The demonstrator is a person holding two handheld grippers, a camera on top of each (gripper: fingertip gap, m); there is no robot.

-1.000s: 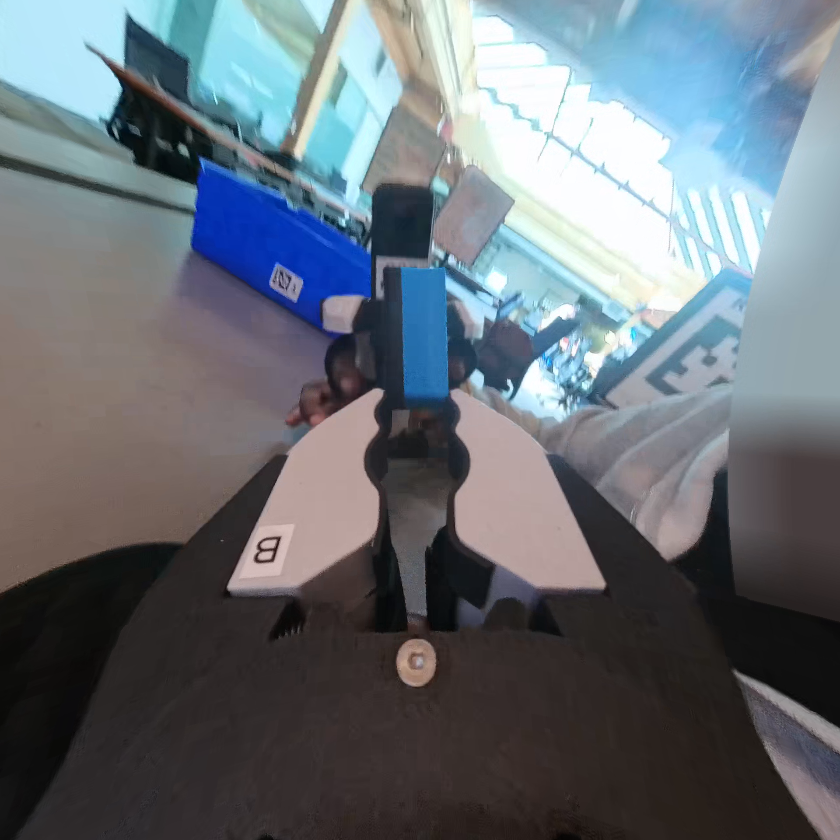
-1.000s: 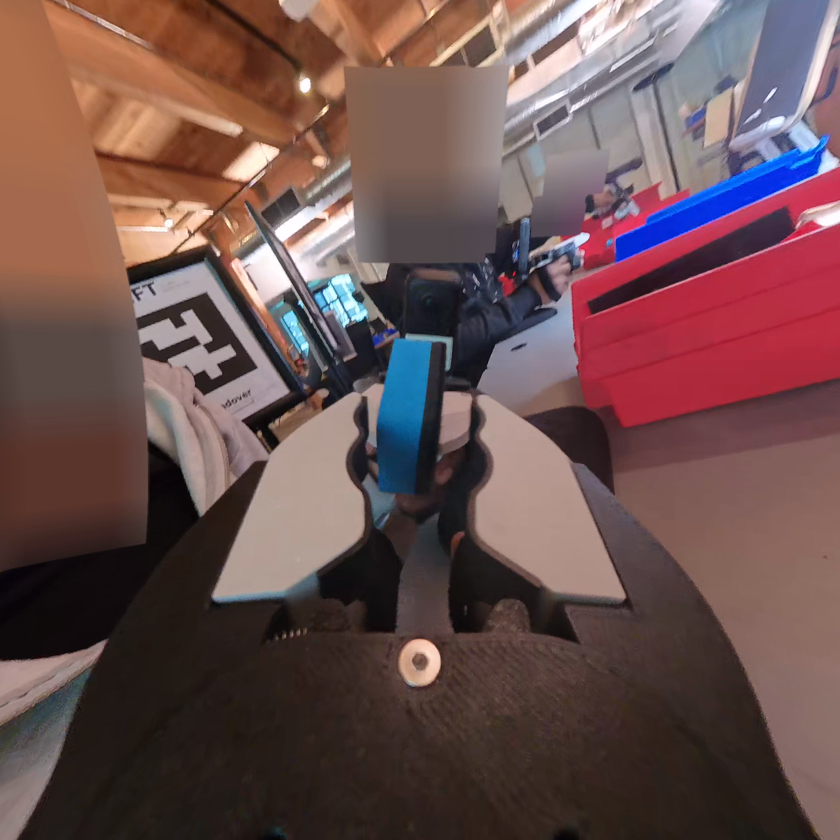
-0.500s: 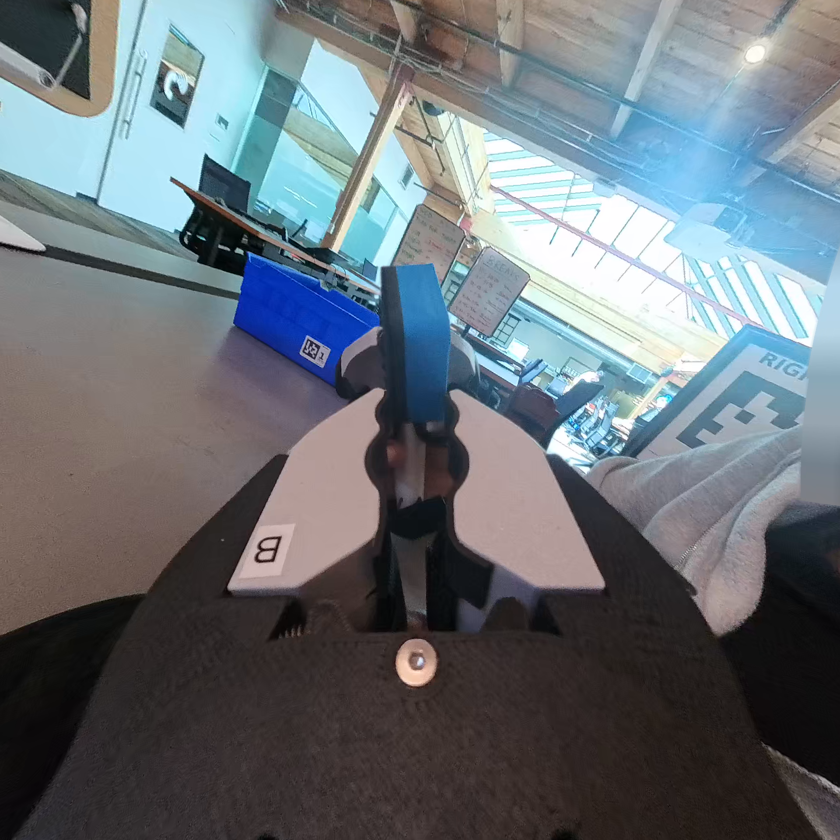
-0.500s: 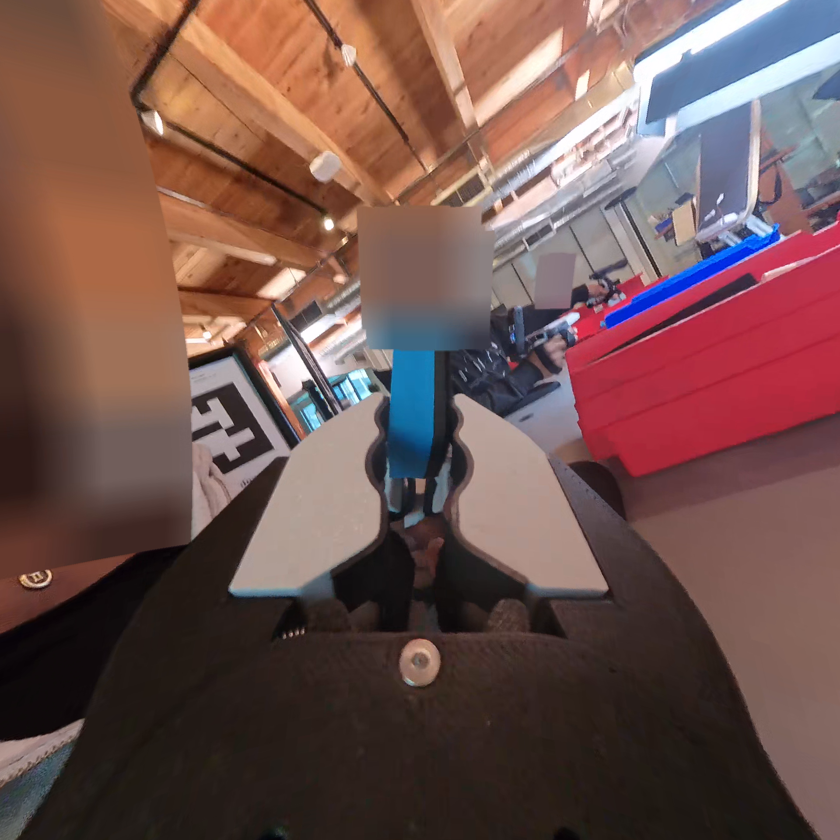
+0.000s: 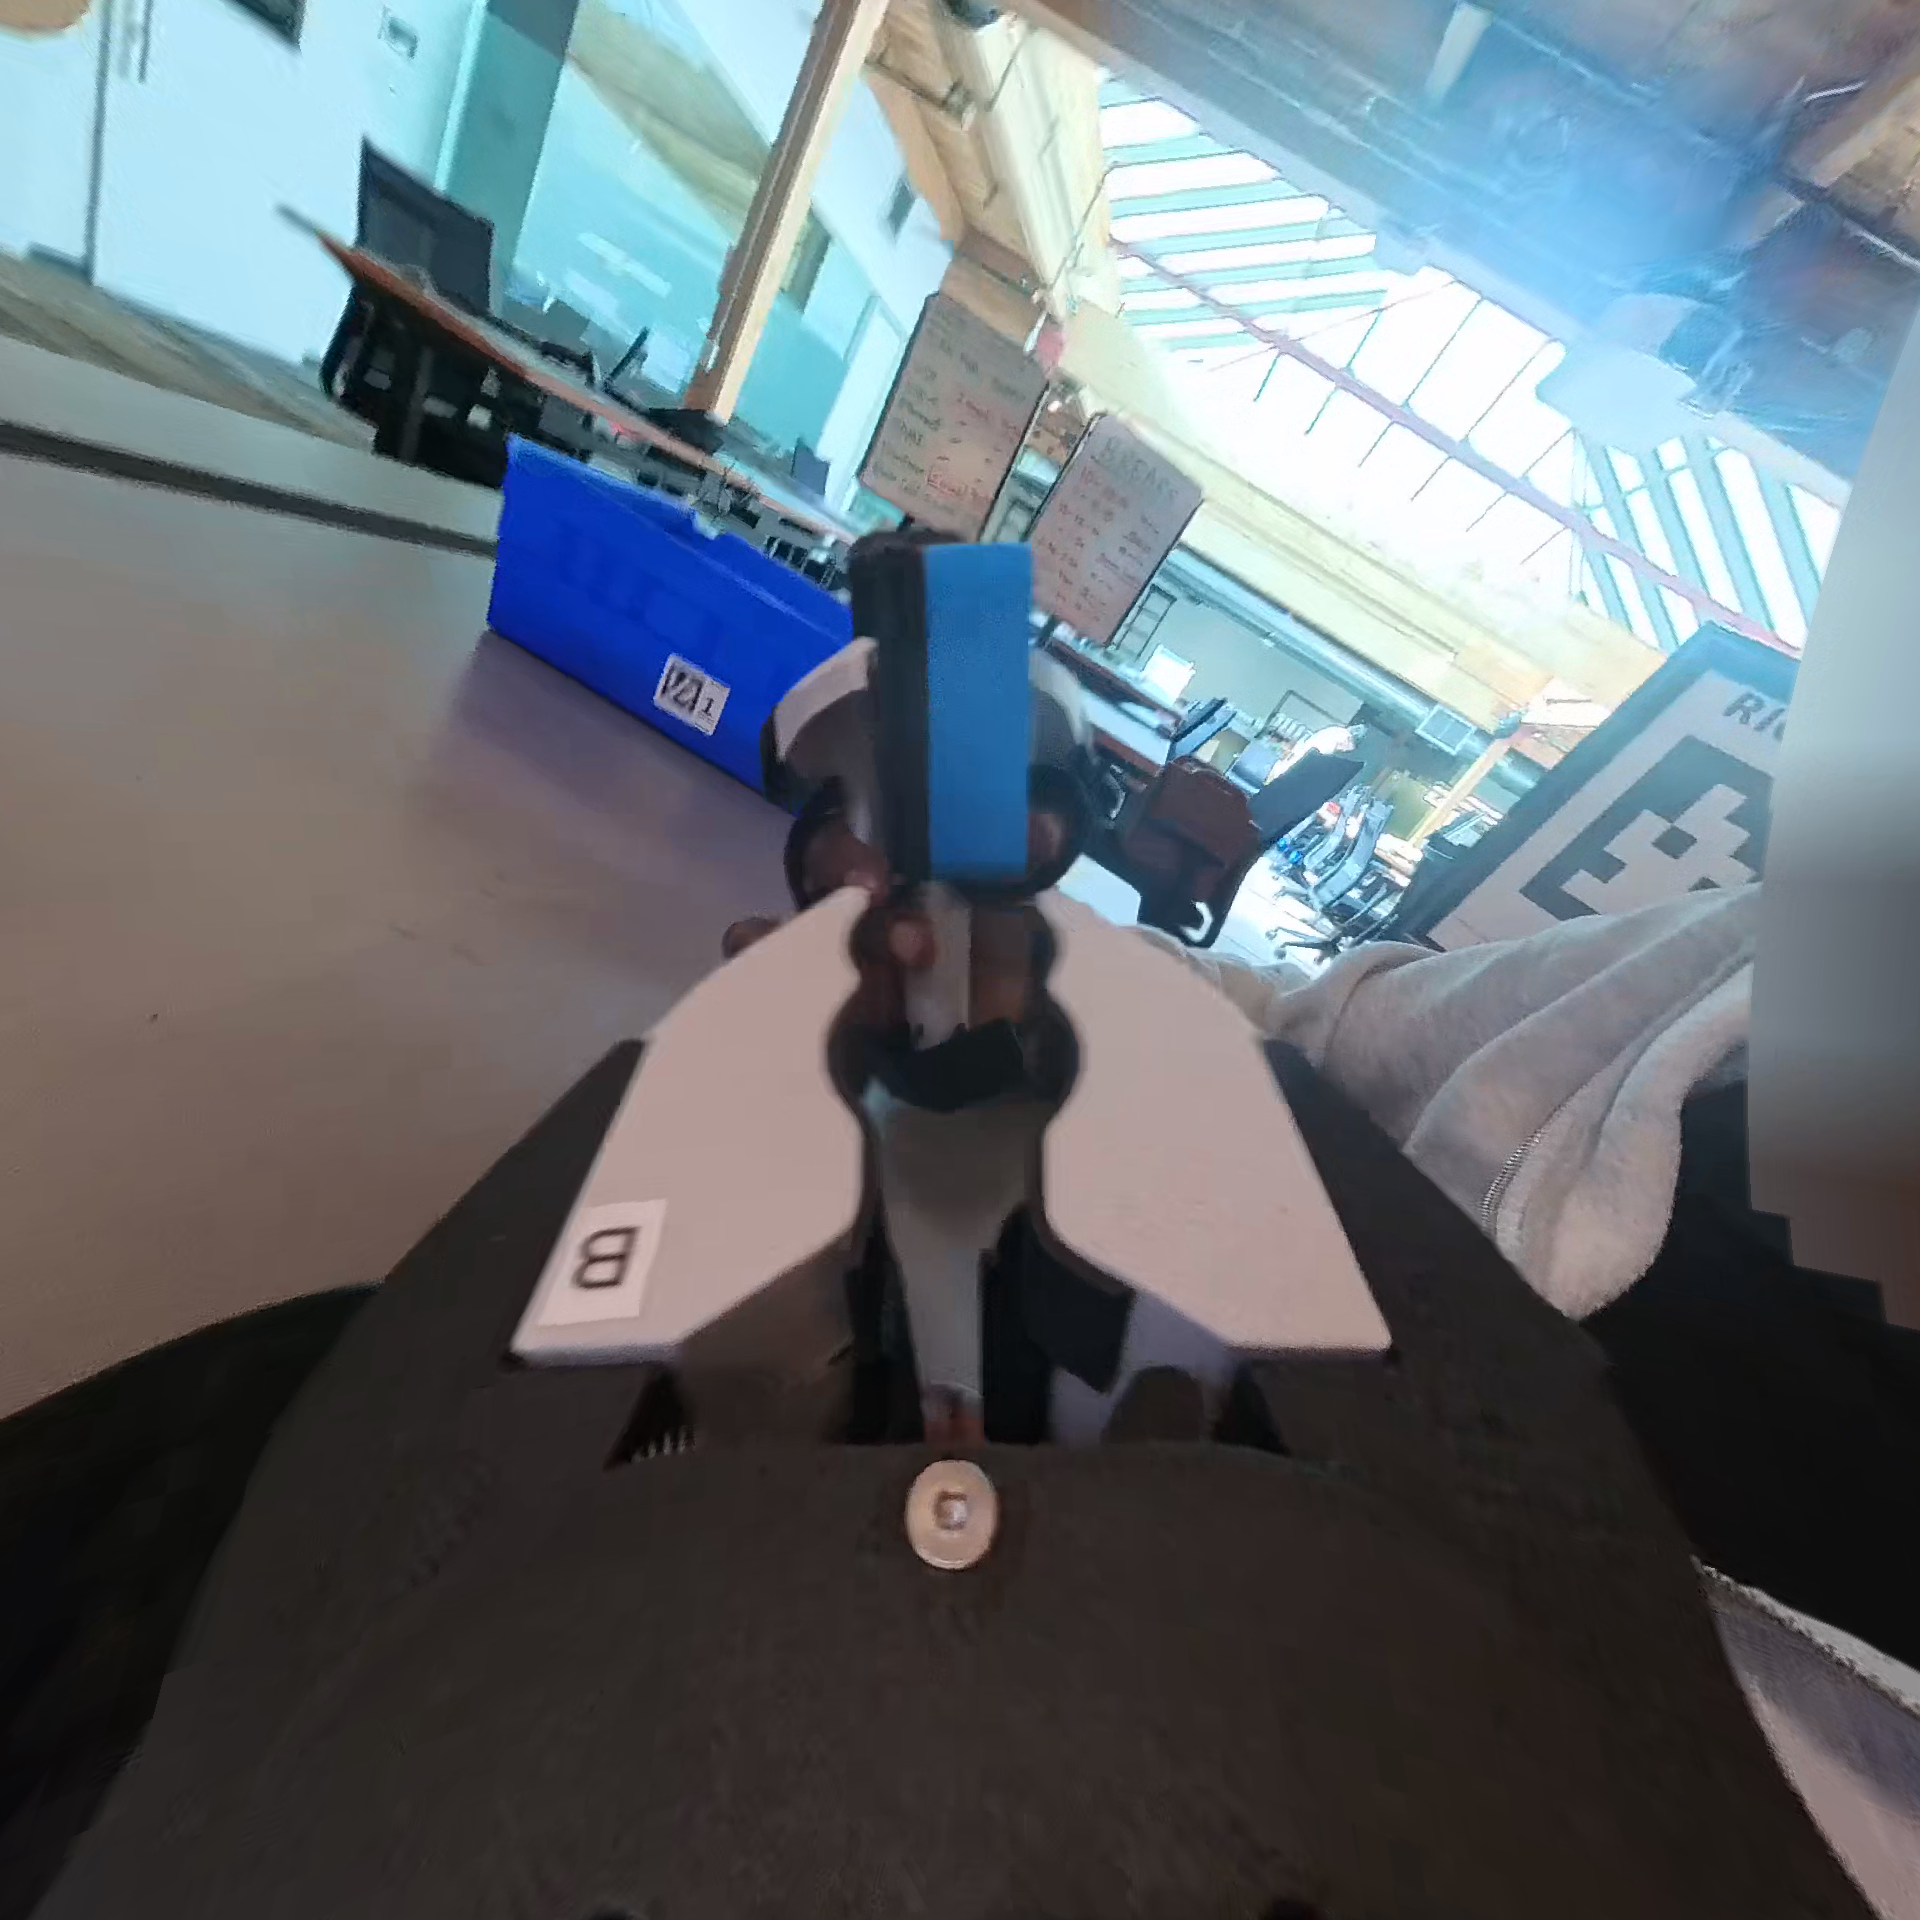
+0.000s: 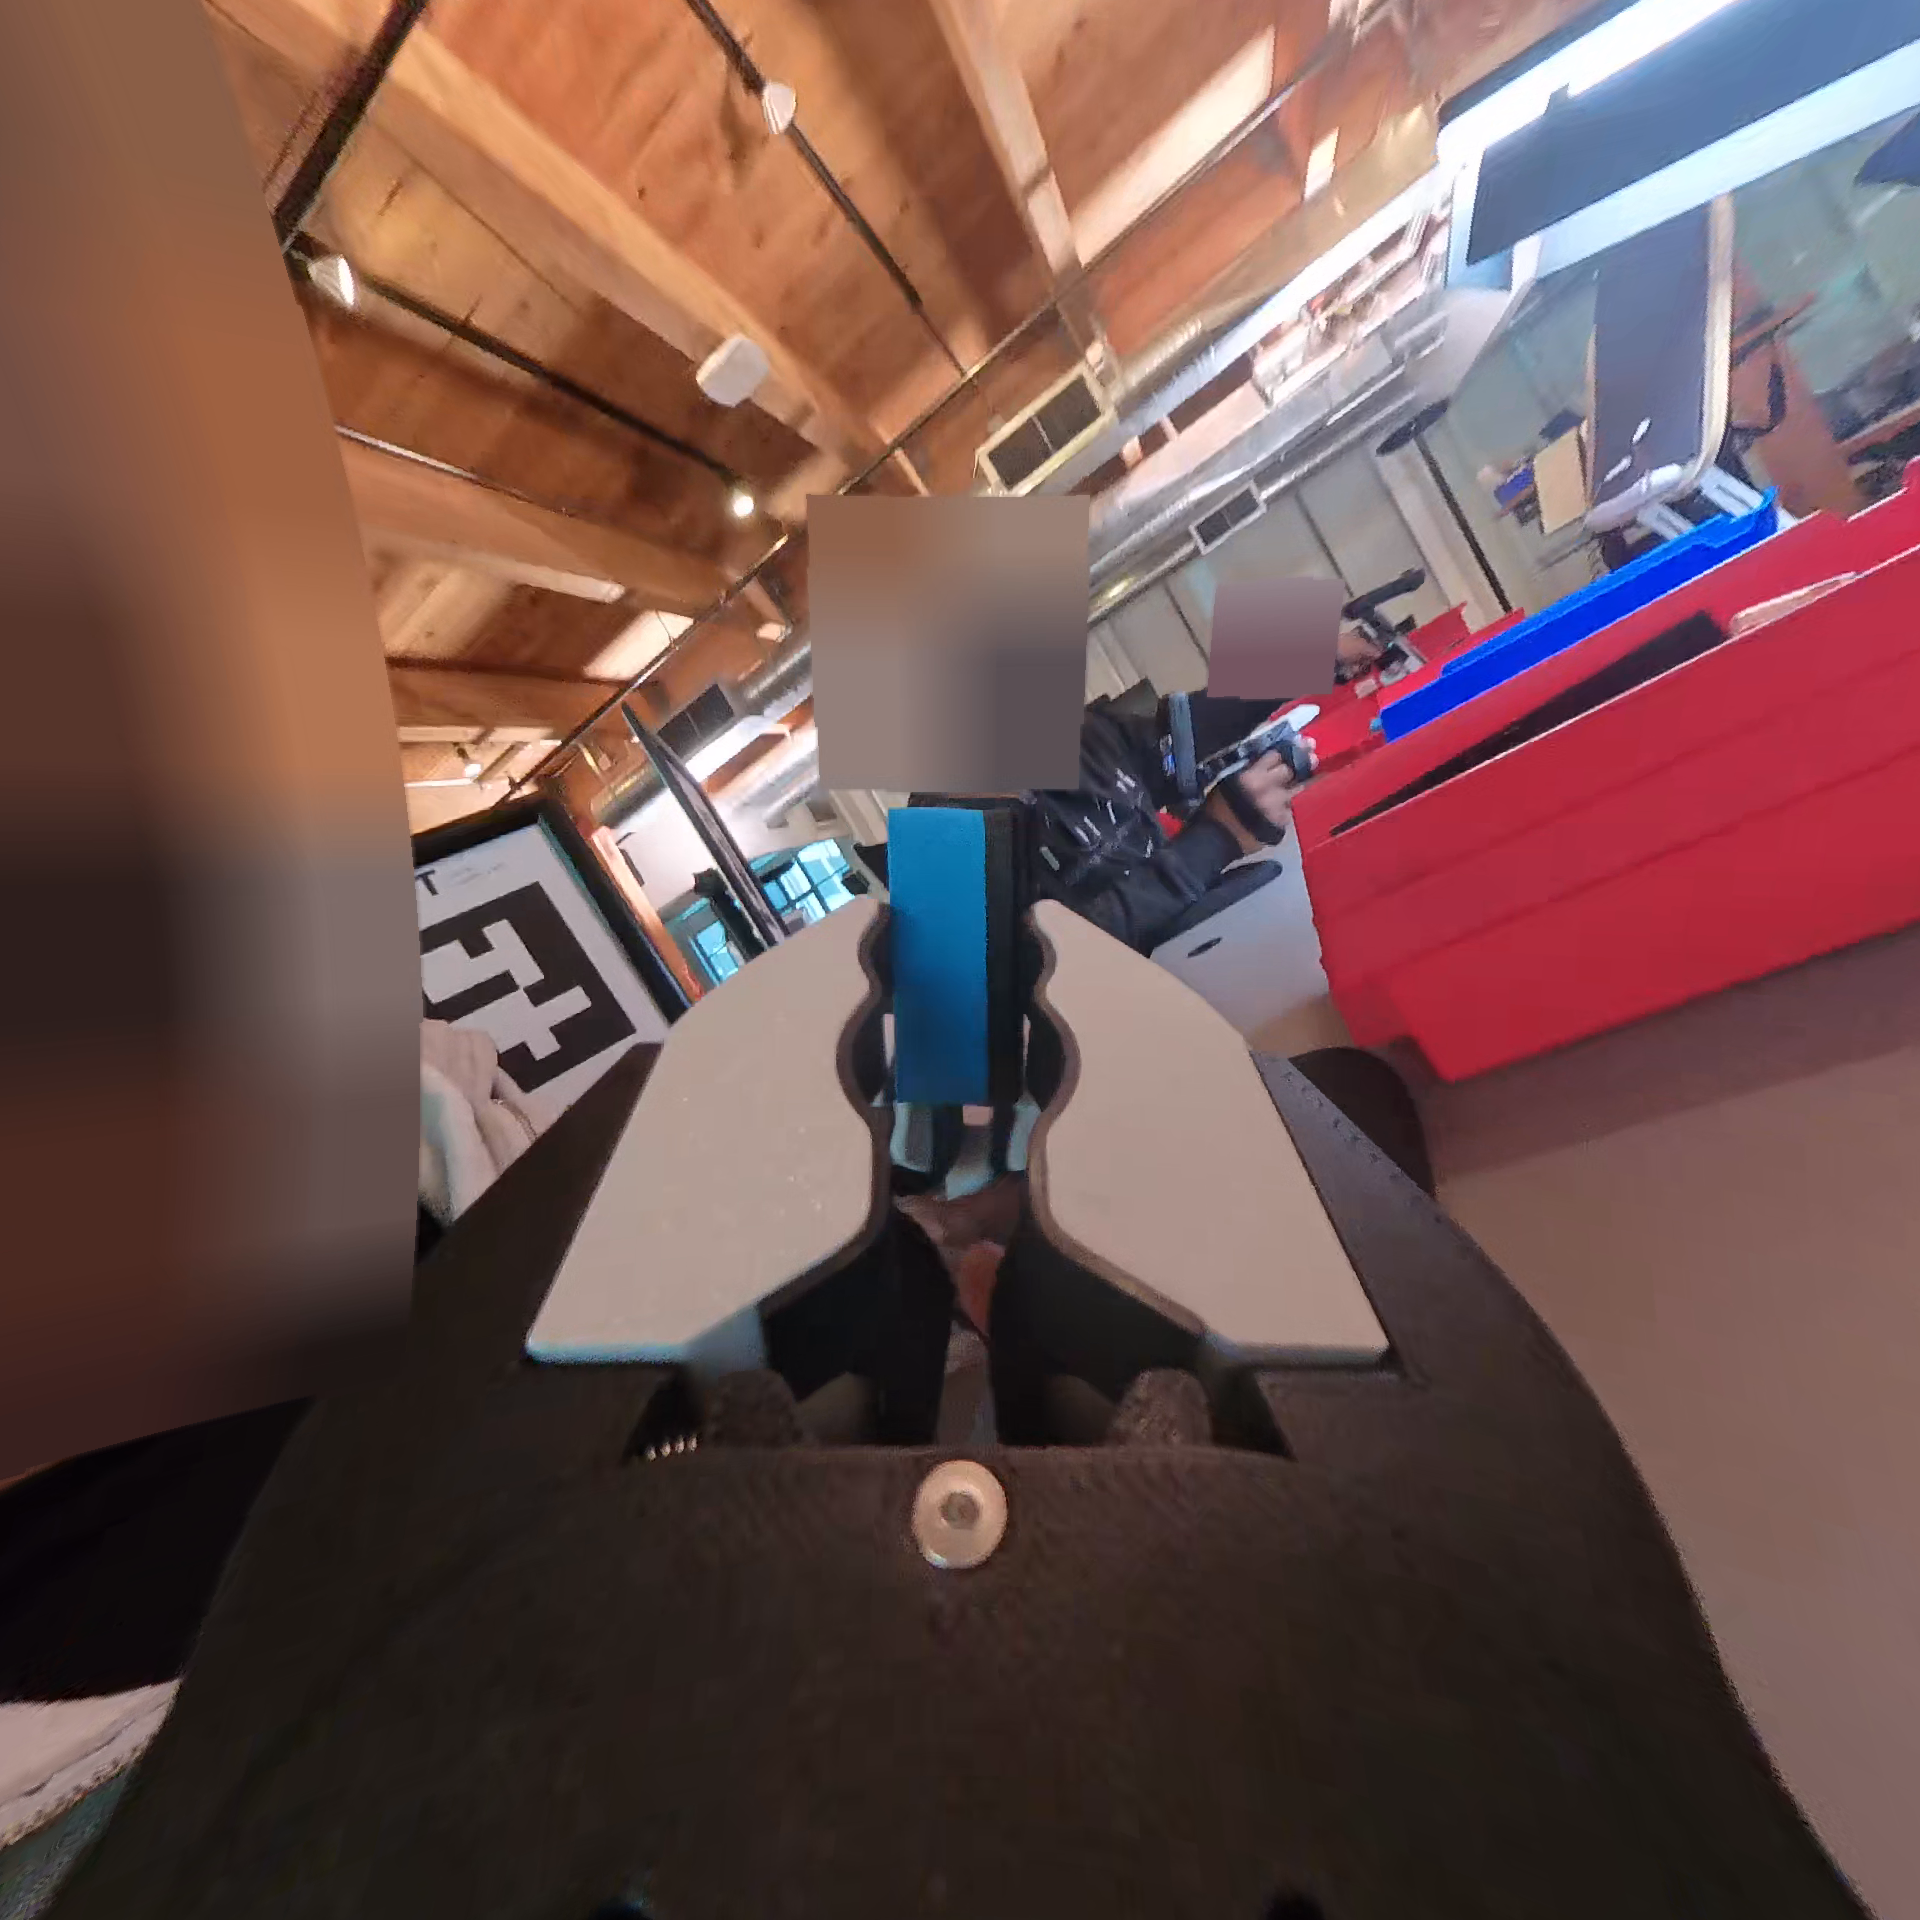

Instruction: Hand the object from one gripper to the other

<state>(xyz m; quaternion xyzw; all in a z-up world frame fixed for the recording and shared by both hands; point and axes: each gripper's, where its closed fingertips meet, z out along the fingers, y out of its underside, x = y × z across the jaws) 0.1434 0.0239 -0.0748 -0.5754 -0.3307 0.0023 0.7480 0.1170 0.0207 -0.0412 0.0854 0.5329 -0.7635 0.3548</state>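
The object is a flat blue block with a black backing (image 5: 977, 717), standing upright in the air. In the left wrist view it sits just beyond my left gripper (image 5: 951, 914), whose jaws stand apart and do not touch it. The right gripper's grey fingers (image 5: 821, 707) clamp it from the far side. In the right wrist view the block (image 6: 940, 966) is pinched between the fingers of my right gripper (image 6: 951, 914). The left gripper's fingertips (image 6: 961, 1138) show just below the block, facing me.
A blue bin (image 5: 644, 613) stands on the grey table (image 5: 260, 831) to the left. Red bins (image 6: 1610, 883) stand on the table to the right. A black-and-white marker board (image 6: 520, 977) and a grey sleeve (image 5: 1507, 1018) lie close between the grippers. One gripper's finger ends stand about 4 centimetres off the other's.
Half a second ago both grippers were shut on the block. The left gripper has now opened and drawn back a little, and the block stays in the right gripper.
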